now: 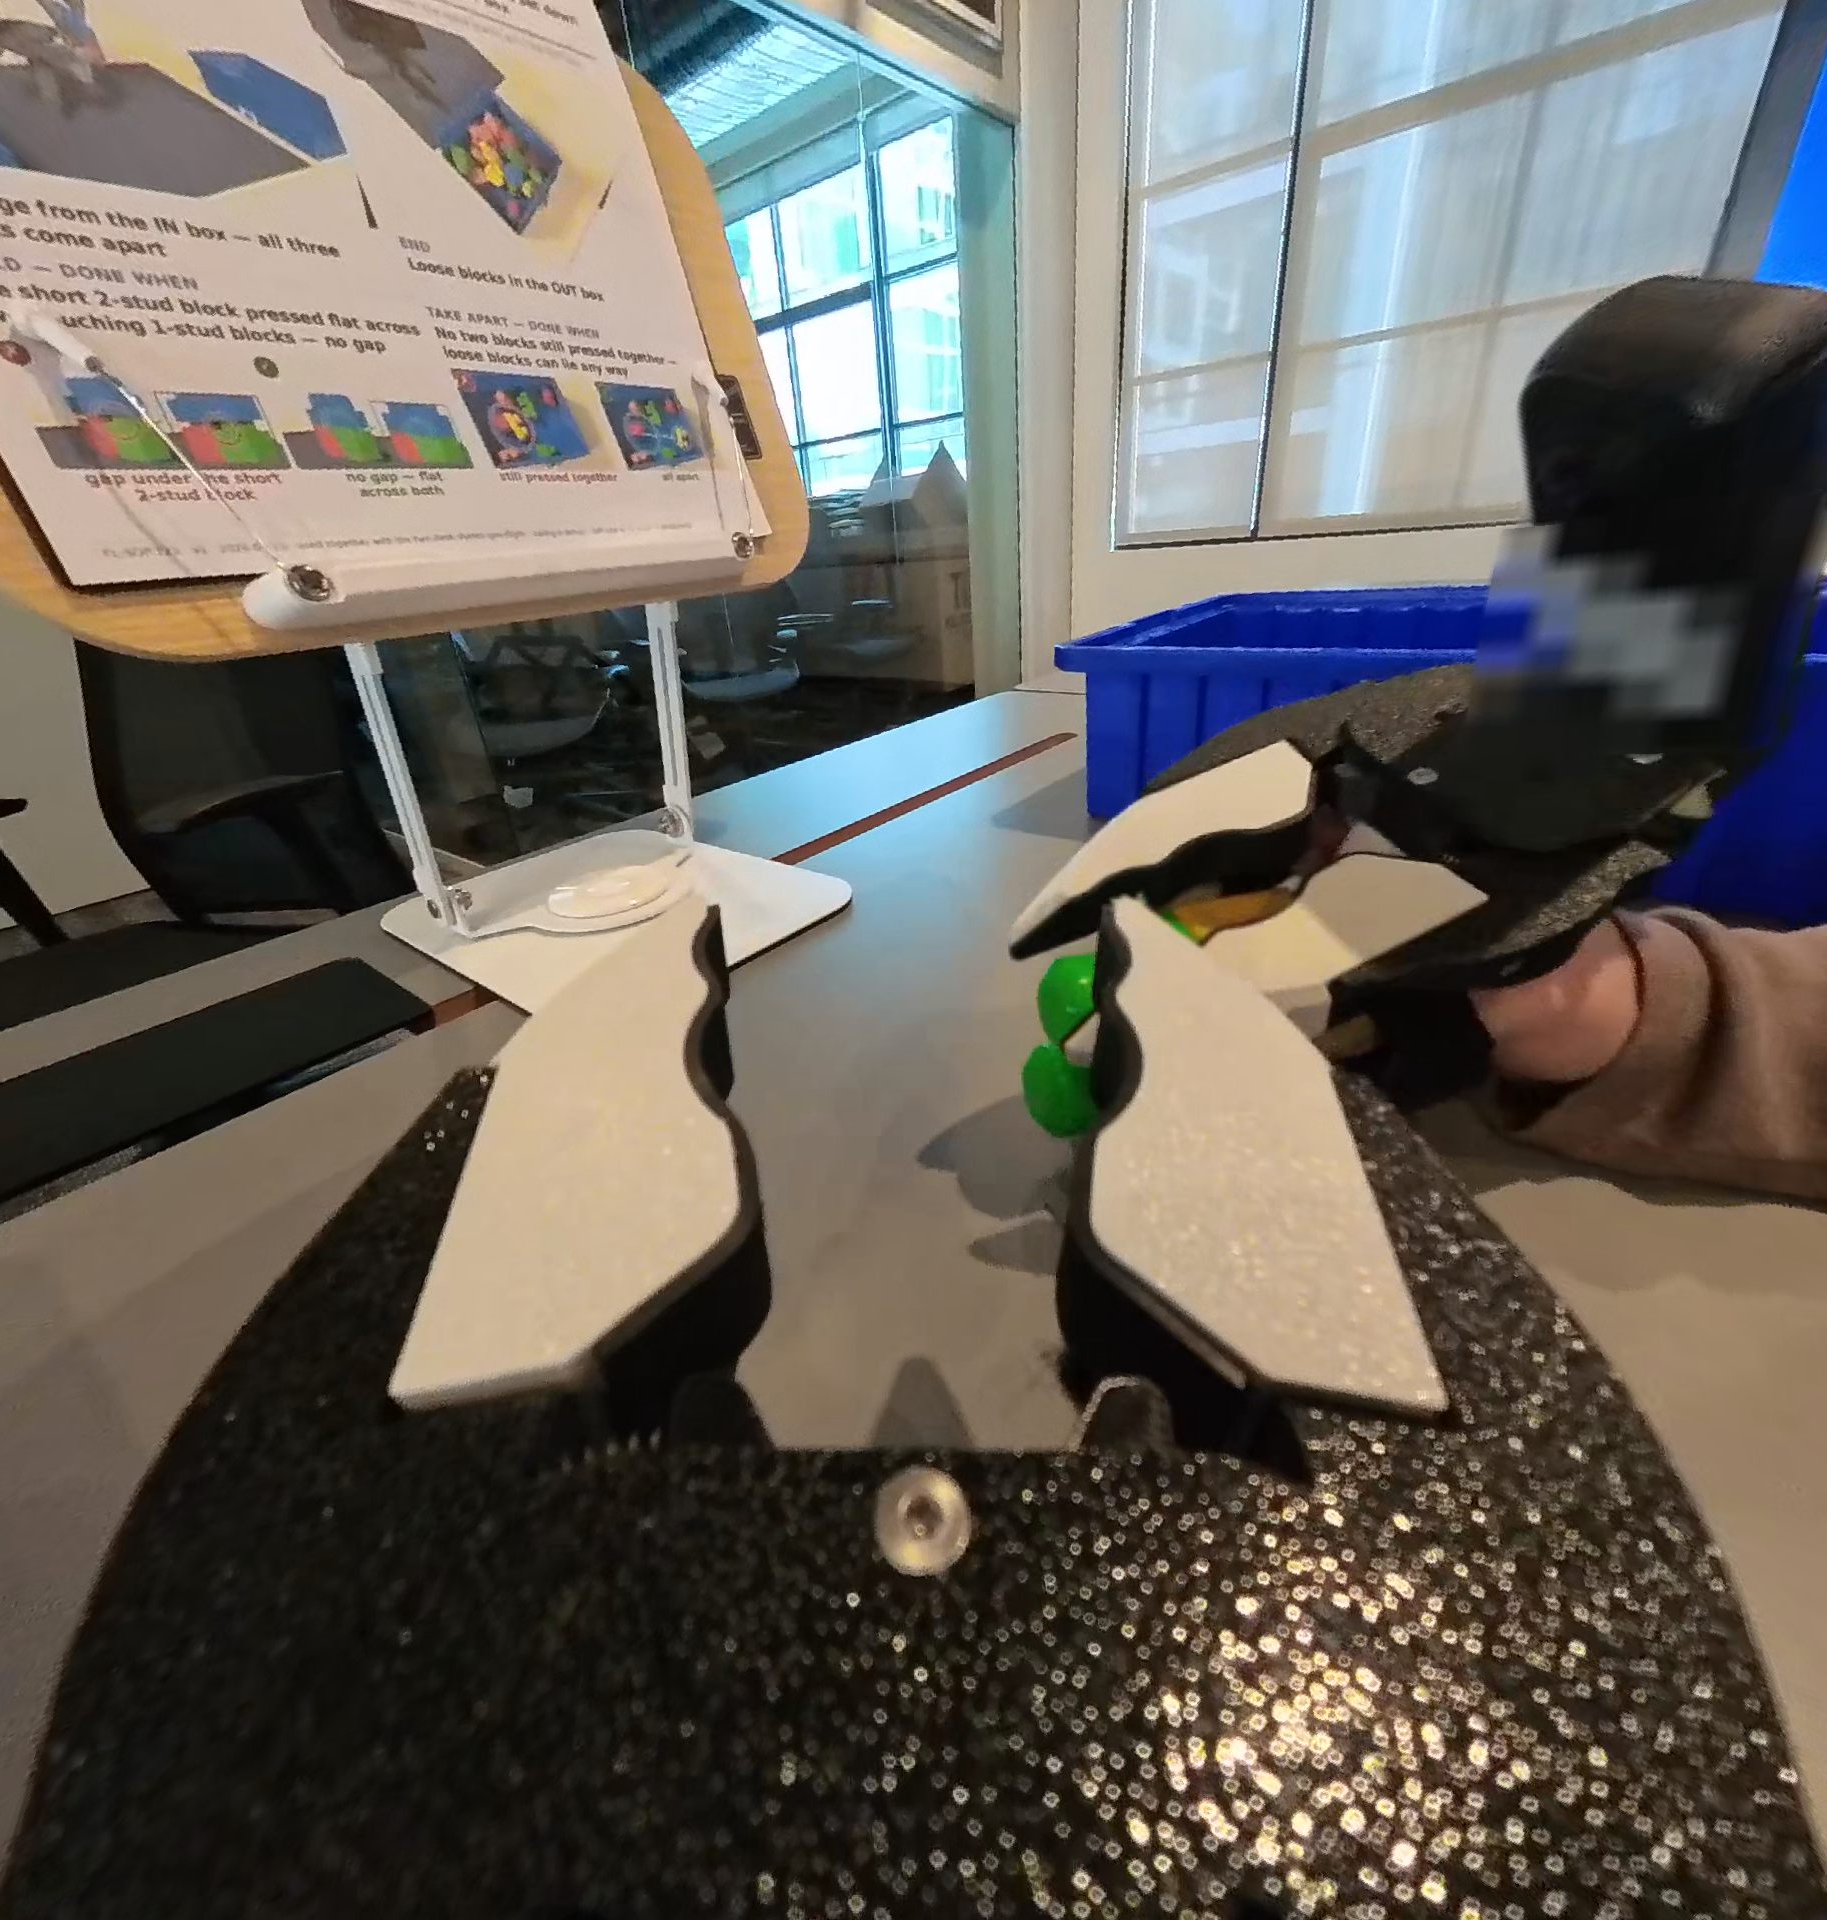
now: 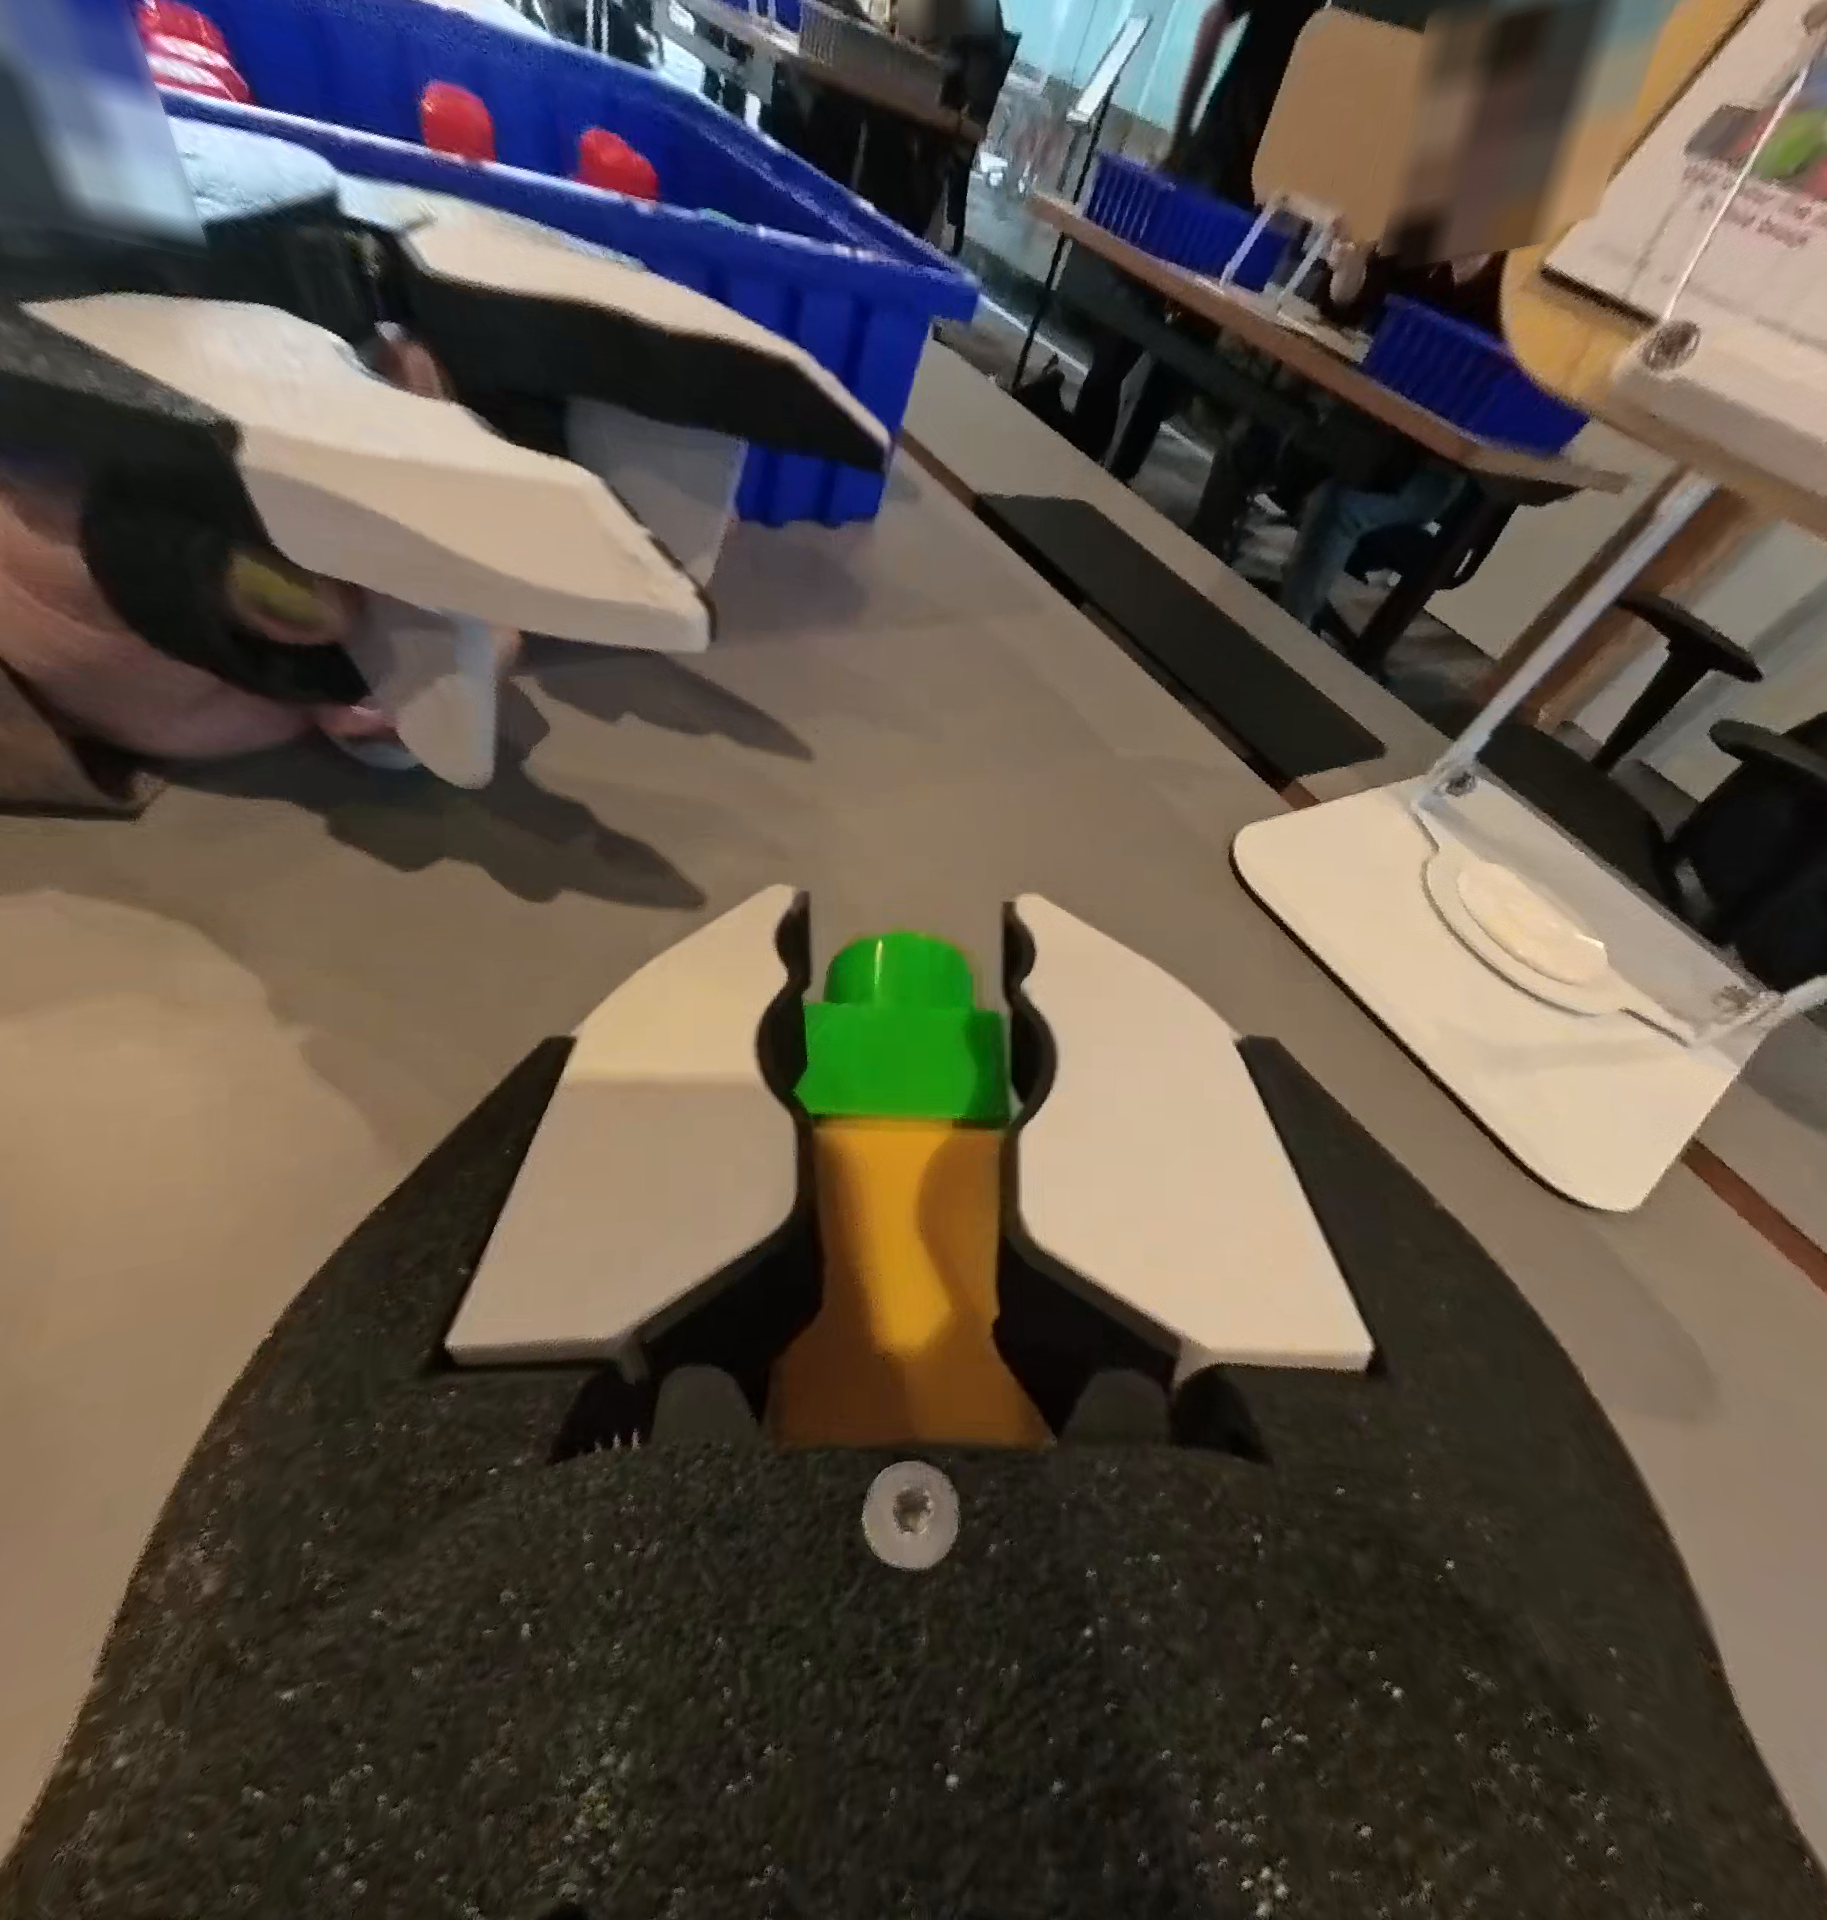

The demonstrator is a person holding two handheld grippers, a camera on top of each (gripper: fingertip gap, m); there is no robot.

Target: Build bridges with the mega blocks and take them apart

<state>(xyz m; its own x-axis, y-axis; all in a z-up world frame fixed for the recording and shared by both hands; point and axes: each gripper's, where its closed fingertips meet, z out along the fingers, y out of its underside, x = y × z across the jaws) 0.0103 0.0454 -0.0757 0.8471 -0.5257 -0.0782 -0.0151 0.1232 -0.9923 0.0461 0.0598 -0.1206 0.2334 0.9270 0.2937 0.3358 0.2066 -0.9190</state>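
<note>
My right gripper (image 2: pixel 904 914) is shut on a green block (image 2: pixel 898 1049) that sits against a yellow block (image 2: pixel 888 1247) deeper between the fingers. The green stud points forward, away from the gripper, above the grey table. In the left wrist view the right gripper (image 1: pixel 1070 961) comes in from the right, and the green block (image 1: pixel 1060 1086) shows two studs with a sliver of yellow (image 1: pixel 1231 909) behind. My left gripper (image 1: pixel 914 935) is open and empty, its right finger just in front of the green block. It also shows in the right wrist view (image 2: pixel 784 530), open, at the upper left.
A blue bin (image 2: pixel 836 291) at the table's far side holds red blocks (image 2: pixel 457 120); it shows in the left wrist view too (image 1: pixel 1252 675). An instruction sheet on a white stand (image 1: pixel 618 914) stands on the table, with its base at right (image 2: pixel 1460 987). Office chairs are beyond the table edge. Tip to tip, the grippers are about 6 cm apart.
</note>
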